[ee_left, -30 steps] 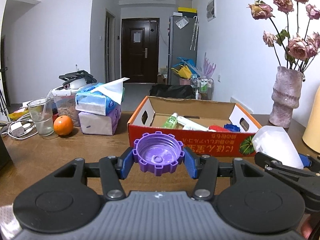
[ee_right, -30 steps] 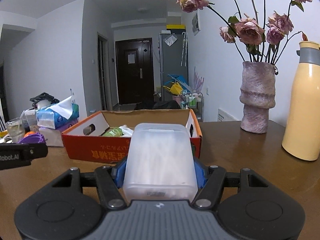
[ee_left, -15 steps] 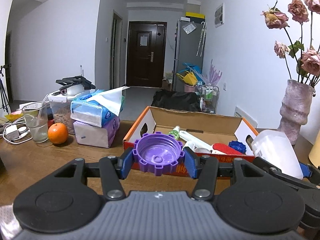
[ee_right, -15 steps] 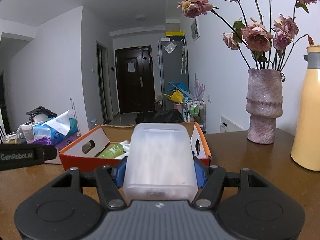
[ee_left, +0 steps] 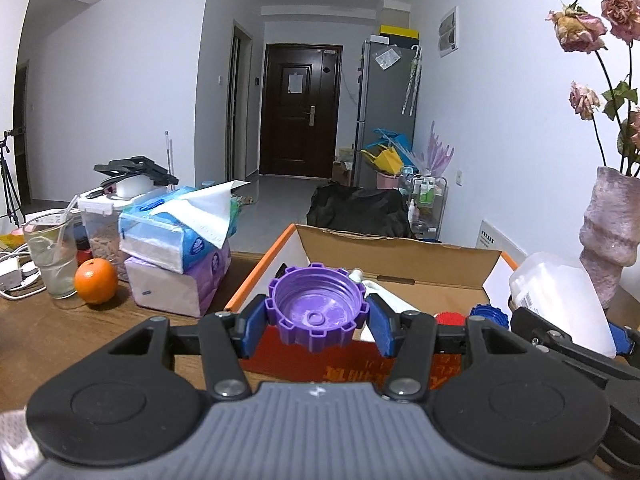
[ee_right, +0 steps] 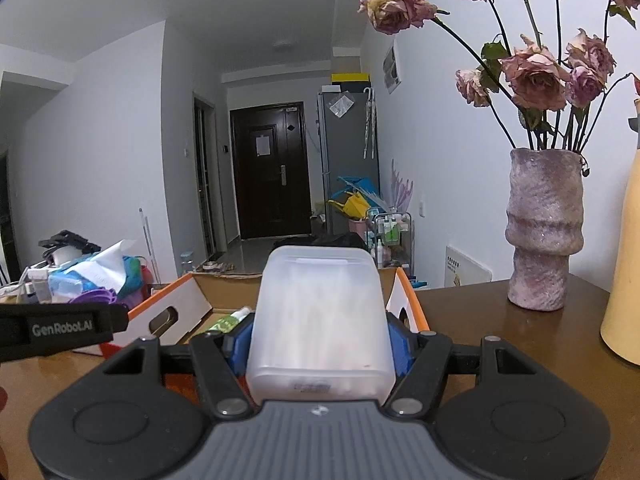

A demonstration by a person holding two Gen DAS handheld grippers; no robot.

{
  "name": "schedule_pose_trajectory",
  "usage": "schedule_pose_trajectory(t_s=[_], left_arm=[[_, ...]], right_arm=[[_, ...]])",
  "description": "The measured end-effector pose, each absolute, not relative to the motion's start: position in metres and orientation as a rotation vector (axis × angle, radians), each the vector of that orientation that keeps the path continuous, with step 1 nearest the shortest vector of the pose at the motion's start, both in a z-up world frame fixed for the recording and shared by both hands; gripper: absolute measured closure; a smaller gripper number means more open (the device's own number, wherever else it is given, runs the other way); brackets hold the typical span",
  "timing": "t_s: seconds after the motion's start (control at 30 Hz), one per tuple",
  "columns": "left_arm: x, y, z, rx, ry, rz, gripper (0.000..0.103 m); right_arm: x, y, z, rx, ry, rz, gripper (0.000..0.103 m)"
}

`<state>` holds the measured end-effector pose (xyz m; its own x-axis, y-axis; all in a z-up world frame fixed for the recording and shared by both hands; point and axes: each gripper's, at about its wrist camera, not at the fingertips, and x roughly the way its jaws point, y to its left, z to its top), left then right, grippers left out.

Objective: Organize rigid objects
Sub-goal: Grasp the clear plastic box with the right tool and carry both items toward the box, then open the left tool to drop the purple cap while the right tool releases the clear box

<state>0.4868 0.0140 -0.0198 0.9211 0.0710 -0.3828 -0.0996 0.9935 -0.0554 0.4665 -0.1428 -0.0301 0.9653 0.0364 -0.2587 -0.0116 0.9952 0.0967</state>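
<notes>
My left gripper point(ee_left: 316, 322) is shut on a purple notched bottle cap point(ee_left: 316, 306), its hollow side facing the camera, held just above the near wall of the orange cardboard box point(ee_left: 400, 248). My right gripper point(ee_right: 320, 342) is shut on a translucent white plastic container point(ee_right: 320, 320), also at the box's point(ee_right: 172, 308) near edge; the same container point(ee_left: 560, 300) shows at the right of the left wrist view. Inside the box lie a green bottle point(ee_right: 224, 322), a red item point(ee_left: 450, 317) and a blue cap point(ee_left: 490, 314).
On the brown table point(ee_left: 60, 332) to the left stand stacked tissue packs point(ee_left: 180, 256), an orange point(ee_left: 96, 280), a glass point(ee_left: 52, 256) and a food jar. A pink vase of dried roses point(ee_right: 544, 232) and a yellow flask point(ee_right: 624, 280) stand at the right.
Both grippers have moved forward toward the box with their loads; the box now looms larger and its near wall sits right under the fingers. Grips are unchanged.
</notes>
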Motion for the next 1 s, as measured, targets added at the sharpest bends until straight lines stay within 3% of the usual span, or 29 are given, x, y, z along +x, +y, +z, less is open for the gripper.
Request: schedule_pose_trajectory(t_s=[1.0], left_arm=[[0.589, 0.014, -0.039, -0.017, 0.401, 0.144, 0.049]], right_arm=[[0.567, -0.151, -0.044, 0.063, 0.275, -0.018, 0.039]])
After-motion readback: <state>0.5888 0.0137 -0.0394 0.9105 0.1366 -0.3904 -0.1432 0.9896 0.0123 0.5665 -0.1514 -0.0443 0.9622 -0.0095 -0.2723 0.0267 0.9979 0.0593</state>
